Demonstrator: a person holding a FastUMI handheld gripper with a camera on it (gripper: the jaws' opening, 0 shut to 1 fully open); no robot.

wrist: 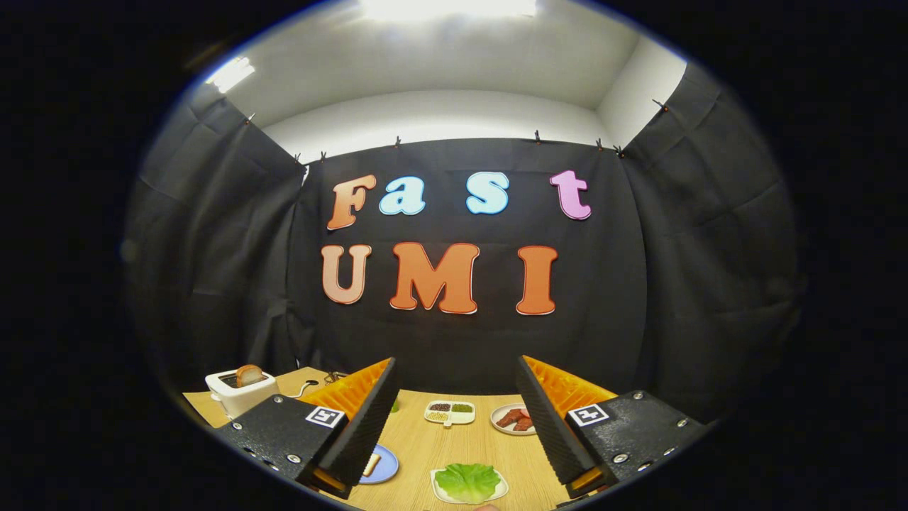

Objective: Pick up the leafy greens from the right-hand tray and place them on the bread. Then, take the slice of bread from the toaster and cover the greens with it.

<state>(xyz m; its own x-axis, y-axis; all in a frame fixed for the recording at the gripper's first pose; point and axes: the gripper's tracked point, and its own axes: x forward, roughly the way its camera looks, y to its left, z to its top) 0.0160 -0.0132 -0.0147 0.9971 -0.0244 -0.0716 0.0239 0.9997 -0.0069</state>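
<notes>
While the gripper hung above the table with fingers wide apart and empty, leafy greens lay on their near tray between them, apparently lined up for pickup.

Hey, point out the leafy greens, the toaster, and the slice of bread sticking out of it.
leafy greens (467, 480), gripper view, middle of the leaf.
toaster (245, 399), gripper view, its front wall.
slice of bread (249, 375), gripper view, the part above the slot.
</notes>
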